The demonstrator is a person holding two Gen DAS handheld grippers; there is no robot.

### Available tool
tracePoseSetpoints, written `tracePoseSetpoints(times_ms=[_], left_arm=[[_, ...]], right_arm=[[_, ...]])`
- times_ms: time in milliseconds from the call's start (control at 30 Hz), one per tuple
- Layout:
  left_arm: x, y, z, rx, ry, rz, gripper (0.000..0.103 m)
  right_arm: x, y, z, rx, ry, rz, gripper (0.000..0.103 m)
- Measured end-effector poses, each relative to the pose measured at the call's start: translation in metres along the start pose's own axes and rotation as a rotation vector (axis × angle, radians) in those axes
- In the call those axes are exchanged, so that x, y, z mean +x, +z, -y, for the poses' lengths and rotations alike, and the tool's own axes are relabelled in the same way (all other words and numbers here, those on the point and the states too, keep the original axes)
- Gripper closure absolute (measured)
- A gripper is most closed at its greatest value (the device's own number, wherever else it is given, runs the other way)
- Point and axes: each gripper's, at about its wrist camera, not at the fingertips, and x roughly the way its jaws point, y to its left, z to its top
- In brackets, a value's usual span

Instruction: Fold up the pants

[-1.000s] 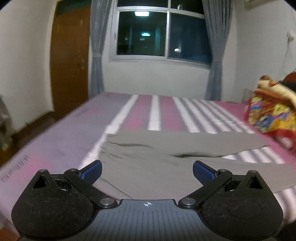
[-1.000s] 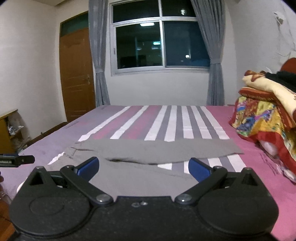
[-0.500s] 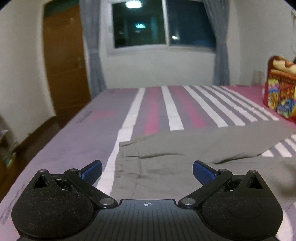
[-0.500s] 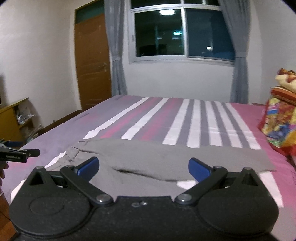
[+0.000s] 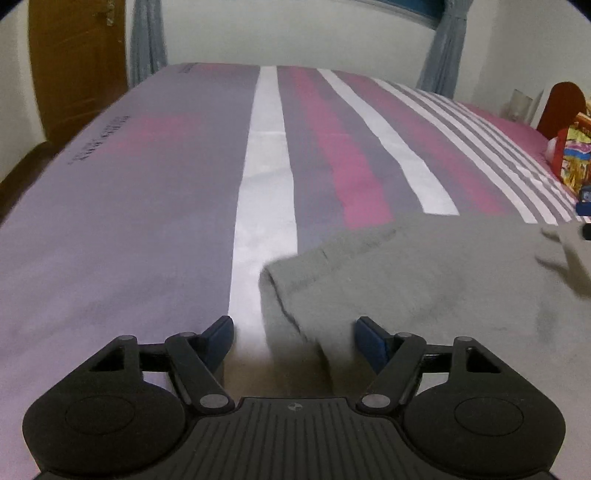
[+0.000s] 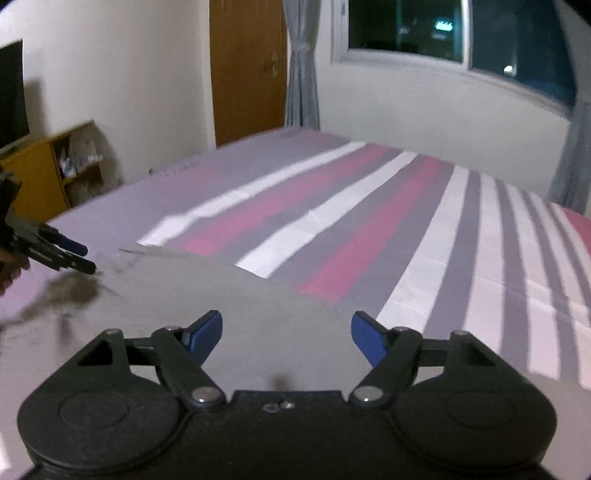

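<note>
Grey pants [image 5: 424,273] lie flat on the striped bed. In the left wrist view a corner of the pants sits just ahead of my open, empty left gripper [image 5: 293,338], between its blue pads. In the right wrist view the pants [image 6: 229,295] spread under and ahead of my open, empty right gripper [image 6: 286,332], close above the cloth. The left gripper [image 6: 79,258] shows there at the far left by the pants' far corner. The right gripper's tip shows at the right edge of the left wrist view [image 5: 585,218].
The bed [image 5: 147,184] has a pink, grey and white striped sheet. A colourful folded blanket [image 5: 576,162] lies at the bed's right side. A wooden door [image 6: 247,66], a yellow shelf [image 6: 48,173], curtains and a window [image 6: 461,33] stand around the room.
Both grippers have dropped low and tilted down toward the pants. The left one has moved to the pants' left corner. The right one has swung left over the cloth. Both stay open.
</note>
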Motion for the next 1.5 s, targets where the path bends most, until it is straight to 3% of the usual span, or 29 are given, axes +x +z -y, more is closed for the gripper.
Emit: tracePoseSetpoints(times_ms=[133, 267, 367, 400, 467, 500, 533, 567, 633, 833, 933, 1033, 1133, 1200, 1267, 1333, 1367, 1433, 1500], left_arm=[[0.034, 0.009, -0.014, -0.011, -0.082, -0.012, 0.03], [0.061, 0.016, -0.022, 0.014, -0.138, -0.034, 0.013], [0.074, 0.02, -0.018, 0.028, -0.138, -0.036, 0.011], [0.076, 0.021, -0.015, 0.033, -0.131, -0.035, 0.016], [0.074, 0.023, -0.014, -0.003, -0.153, -0.019, 0.076], [0.073, 0.025, -0.014, -0.032, -0.174, -0.017, 0.085], [0.07, 0.025, -0.008, -0.02, -0.159, -0.012, 0.084], [0.066, 0.024, 0.001, 0.021, -0.131, -0.002, 0.085], [0.05, 0.023, 0.012, 0.043, -0.111, 0.04, 0.085], [-0.053, 0.009, 0.018, 0.031, -0.196, 0.289, 0.085], [-0.112, -0.021, 0.027, 0.036, -0.25, 0.386, 0.085], [-0.155, -0.064, 0.05, 0.131, -0.231, 0.406, 0.085], [-0.17, -0.117, 0.078, 0.203, -0.172, 0.332, 0.084], [-0.168, -0.152, 0.086, 0.157, -0.151, 0.262, 0.083], [-0.162, -0.177, 0.093, 0.115, -0.11, 0.234, 0.07], [-0.171, -0.197, 0.093, 0.062, -0.078, 0.247, 0.063], [-0.179, -0.204, 0.094, 0.045, -0.055, 0.253, 0.047], [-0.19, -0.218, 0.086, 0.014, -0.03, 0.247, 0.03], [-0.203, -0.229, 0.078, -0.04, -0.032, 0.243, 0.03]], right_arm=[[0.041, -0.003, 0.026, 0.001, 0.018, -0.071, 0.034], [0.081, -0.006, 0.046, -0.042, 0.071, -0.153, 0.036], [0.1, -0.016, 0.052, -0.09, 0.103, -0.227, 0.035], [0.103, -0.017, 0.054, -0.094, 0.108, -0.232, 0.035], [0.104, -0.018, 0.048, -0.119, 0.126, -0.249, 0.045], [0.106, -0.016, 0.047, -0.123, 0.139, -0.253, 0.068], [0.103, -0.015, 0.044, -0.124, 0.133, -0.259, 0.086], [0.1, -0.015, 0.04, -0.141, 0.113, -0.261, 0.097], [0.082, -0.015, 0.029, -0.184, 0.079, -0.243, 0.099], [-0.023, -0.007, -0.006, -0.251, 0.009, -0.051, 0.099], [-0.085, -0.016, -0.035, -0.315, -0.032, 0.022, 0.099], [-0.145, -0.04, -0.065, -0.356, -0.069, 0.075, 0.099], [-0.188, -0.081, -0.096, -0.368, -0.097, 0.085, 0.099], [-0.194, -0.114, -0.11, -0.323, -0.095, 0.057, 0.098], [-0.183, -0.15, -0.116, -0.219, -0.09, -0.026, 0.091], [-0.164, -0.179, -0.114, -0.125, -0.116, -0.13, 0.084], [-0.168, -0.187, -0.109, -0.057, -0.115, -0.142, 0.084], [-0.191, -0.191, -0.097, 0.087, -0.091, -0.085, 0.076], [-0.21, -0.191, -0.079, 0.21, -0.069, -0.046, 0.069]])
